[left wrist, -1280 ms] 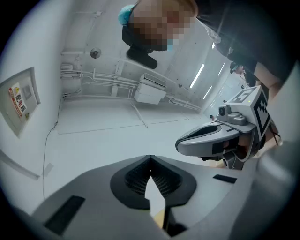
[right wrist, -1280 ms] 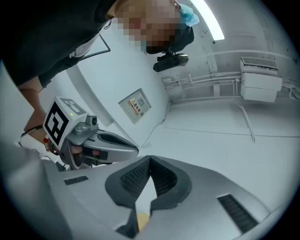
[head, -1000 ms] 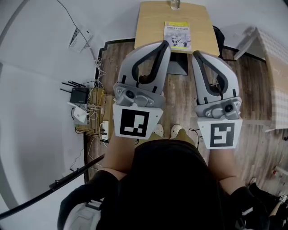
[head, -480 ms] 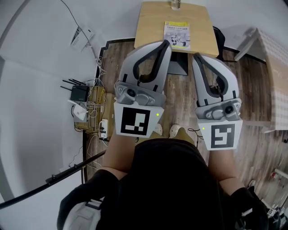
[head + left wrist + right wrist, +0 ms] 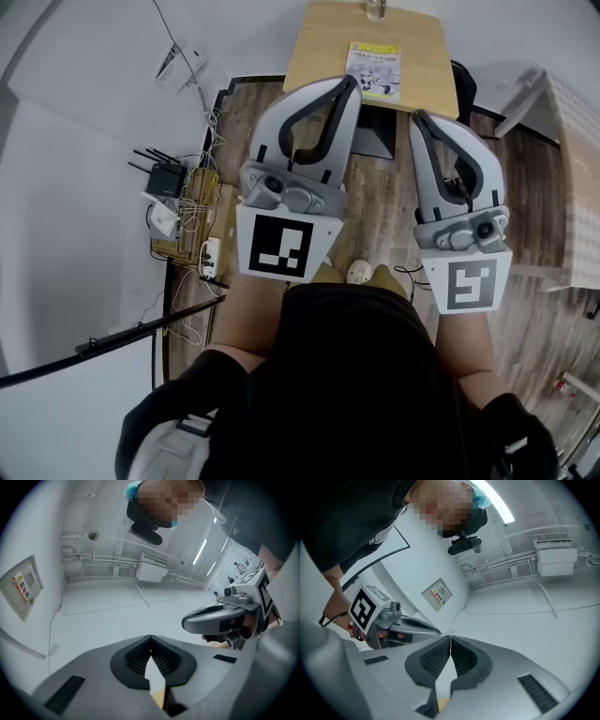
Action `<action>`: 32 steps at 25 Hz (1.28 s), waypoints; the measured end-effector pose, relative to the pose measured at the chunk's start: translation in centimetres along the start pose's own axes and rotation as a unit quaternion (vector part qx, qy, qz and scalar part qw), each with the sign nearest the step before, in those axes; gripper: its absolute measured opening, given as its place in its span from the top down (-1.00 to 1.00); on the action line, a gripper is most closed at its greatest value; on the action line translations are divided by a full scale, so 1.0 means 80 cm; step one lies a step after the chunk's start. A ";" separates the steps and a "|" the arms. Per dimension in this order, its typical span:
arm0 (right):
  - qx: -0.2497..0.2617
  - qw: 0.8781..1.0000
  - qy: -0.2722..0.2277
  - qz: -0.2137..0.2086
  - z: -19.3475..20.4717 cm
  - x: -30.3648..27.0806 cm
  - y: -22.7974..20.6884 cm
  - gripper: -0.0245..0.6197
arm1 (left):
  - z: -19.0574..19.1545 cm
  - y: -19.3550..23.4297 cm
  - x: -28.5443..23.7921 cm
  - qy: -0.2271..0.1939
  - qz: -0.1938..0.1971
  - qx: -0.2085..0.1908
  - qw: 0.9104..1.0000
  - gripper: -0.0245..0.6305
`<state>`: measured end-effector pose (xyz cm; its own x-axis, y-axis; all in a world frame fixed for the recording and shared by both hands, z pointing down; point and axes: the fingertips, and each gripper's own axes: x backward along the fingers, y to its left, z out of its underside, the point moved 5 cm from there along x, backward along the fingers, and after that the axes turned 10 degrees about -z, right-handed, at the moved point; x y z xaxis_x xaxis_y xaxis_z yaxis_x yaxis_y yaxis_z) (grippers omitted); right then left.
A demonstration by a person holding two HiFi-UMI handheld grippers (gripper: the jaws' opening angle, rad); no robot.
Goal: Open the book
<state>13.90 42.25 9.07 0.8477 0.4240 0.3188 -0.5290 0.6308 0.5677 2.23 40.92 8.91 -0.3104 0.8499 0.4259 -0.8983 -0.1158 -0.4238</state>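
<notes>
Book [image 5: 372,70]: lies flat & shut, cover up, on the small wood table [image 5: 314,56]. Nothing is touching it.
Glass [image 5: 376,9]: a clear one at the table's far edge, just past the book's top. Can't tell if anything is in it.
Left claw [image 5: 352,84]: shut tight, tips touching, nothing in it. It's up in the air in front of the person, nose toward the book.
Right claw [image 5: 418,116]: same, shut w/ nothing inside, just beside the left one.
Job so far: not begun, I think. The cover is down & both claws look well short of the table.
Bad thing 1: shut tips can't slip under a thin cover. They could just push the book along, maybe off the edge.
Bad thing 2: a push away from the person sends the book into the glass & tips it.
Bad thing 3: w/ no claw pinning the book, lifting the cover could drag the whole book up.
Floor shelf [image 5: 225,220]: low wood one by the wall. It holds a black router [image 5: 167,178], white boxes & lots of wires.
</notes>
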 end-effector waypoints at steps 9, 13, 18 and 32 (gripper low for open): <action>-0.009 1.000 0.001 0.006 0.006 0.023 -0.004 0.83 | -0.005 -0.015 0.007 0.006 -0.003 0.005 1.000 0.90; -0.013 1.000 0.007 0.007 0.015 0.025 -0.008 0.83 | 0.002 -0.018 -0.001 0.007 -0.001 0.007 1.000 0.90; -0.018 1.000 0.019 0.014 0.038 0.014 -0.022 0.83 | 0.023 -0.014 -0.021 0.010 0.004 0.009 1.000 0.90; -0.011 0.998 0.051 0.040 0.129 -0.073 -0.084 0.83 | 0.120 0.035 -0.127 0.004 0.030 0.020 0.999 0.90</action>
<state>12.92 28.82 11.18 0.7947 0.5371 0.2827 -0.5968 0.6063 0.5256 -0.08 27.04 11.05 -0.3623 0.8450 0.3934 -0.8897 -0.1878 -0.4161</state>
